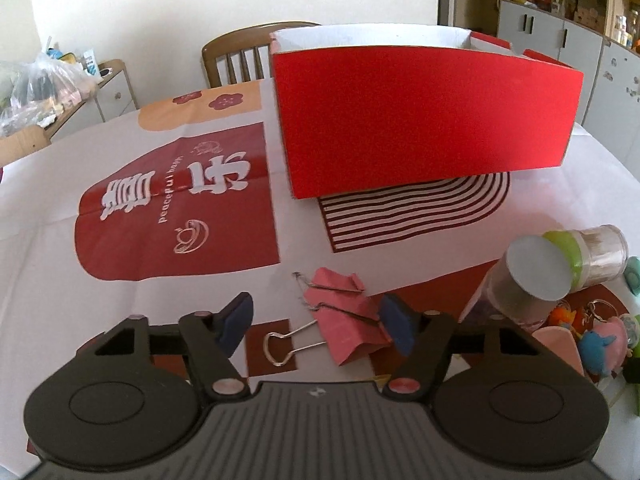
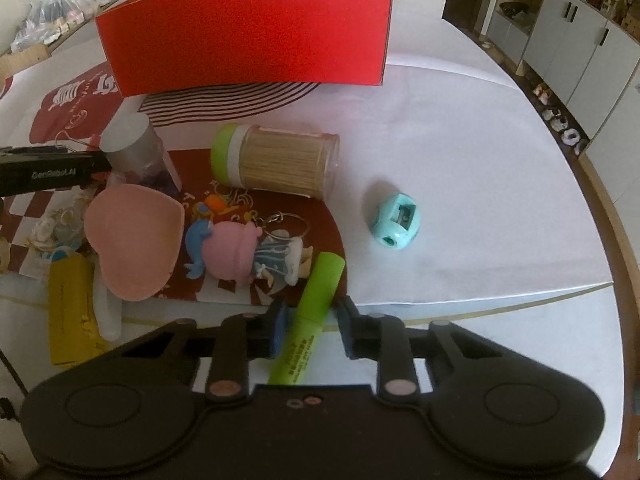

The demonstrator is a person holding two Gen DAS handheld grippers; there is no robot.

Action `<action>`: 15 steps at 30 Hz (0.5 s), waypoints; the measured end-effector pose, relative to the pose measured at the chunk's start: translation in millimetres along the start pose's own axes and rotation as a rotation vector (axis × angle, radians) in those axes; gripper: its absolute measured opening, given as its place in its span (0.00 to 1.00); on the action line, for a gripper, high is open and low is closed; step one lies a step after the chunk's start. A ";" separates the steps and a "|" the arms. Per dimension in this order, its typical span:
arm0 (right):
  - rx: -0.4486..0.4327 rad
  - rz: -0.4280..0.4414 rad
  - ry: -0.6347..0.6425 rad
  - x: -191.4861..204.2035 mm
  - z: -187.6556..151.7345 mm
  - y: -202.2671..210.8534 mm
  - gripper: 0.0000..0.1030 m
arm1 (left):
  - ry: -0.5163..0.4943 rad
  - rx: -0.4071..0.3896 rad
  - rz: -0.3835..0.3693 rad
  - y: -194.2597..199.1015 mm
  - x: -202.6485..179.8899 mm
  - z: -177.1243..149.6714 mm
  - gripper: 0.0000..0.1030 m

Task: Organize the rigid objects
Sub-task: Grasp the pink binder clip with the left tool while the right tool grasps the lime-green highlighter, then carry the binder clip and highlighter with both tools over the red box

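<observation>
**A:** How far along? The red box [image 2: 248, 32] looks unfilled from here; can't see inside. The toothpick jar [image 2: 280, 160], sharpener [image 2: 398, 222] and keychain doll [image 2: 240, 250] sit loose on the table [image 2: 460, 140].

**B:** Early, I'd say. Right gripper [image 2: 310, 324] straddles the green marker [image 2: 312, 312], jaws apart, not clamped. Marker's long axis runs away from the camera, tip leaning right. Left gripper [image 1: 316, 326] hangs open over a pink binder clip [image 1: 344, 320].
</observation>
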State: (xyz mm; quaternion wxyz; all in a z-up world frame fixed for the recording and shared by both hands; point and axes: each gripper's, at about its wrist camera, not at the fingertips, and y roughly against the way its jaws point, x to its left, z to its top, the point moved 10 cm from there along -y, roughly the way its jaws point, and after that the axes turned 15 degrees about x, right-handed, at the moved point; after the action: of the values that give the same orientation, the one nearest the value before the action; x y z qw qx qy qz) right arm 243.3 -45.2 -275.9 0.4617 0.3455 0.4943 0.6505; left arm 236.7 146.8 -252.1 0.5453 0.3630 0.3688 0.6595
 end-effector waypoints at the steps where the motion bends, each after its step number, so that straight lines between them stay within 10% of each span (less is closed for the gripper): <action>1: 0.001 0.001 0.001 0.2 -0.2 0.1 0.20 | -0.004 0.005 -0.006 -1.1 -2.9 0.2 0.60; 15: -0.015 -0.001 -0.025 -5.6 -1.0 2.5 0.15 | 0.033 0.023 -0.069 -5.3 -0.8 -0.1 0.36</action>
State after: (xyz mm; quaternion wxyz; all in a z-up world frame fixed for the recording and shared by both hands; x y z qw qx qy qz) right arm 243.7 -51.0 -273.8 0.4709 0.3497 0.4838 0.6495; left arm 239.1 146.7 -257.0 0.5575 0.3454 0.3976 0.6417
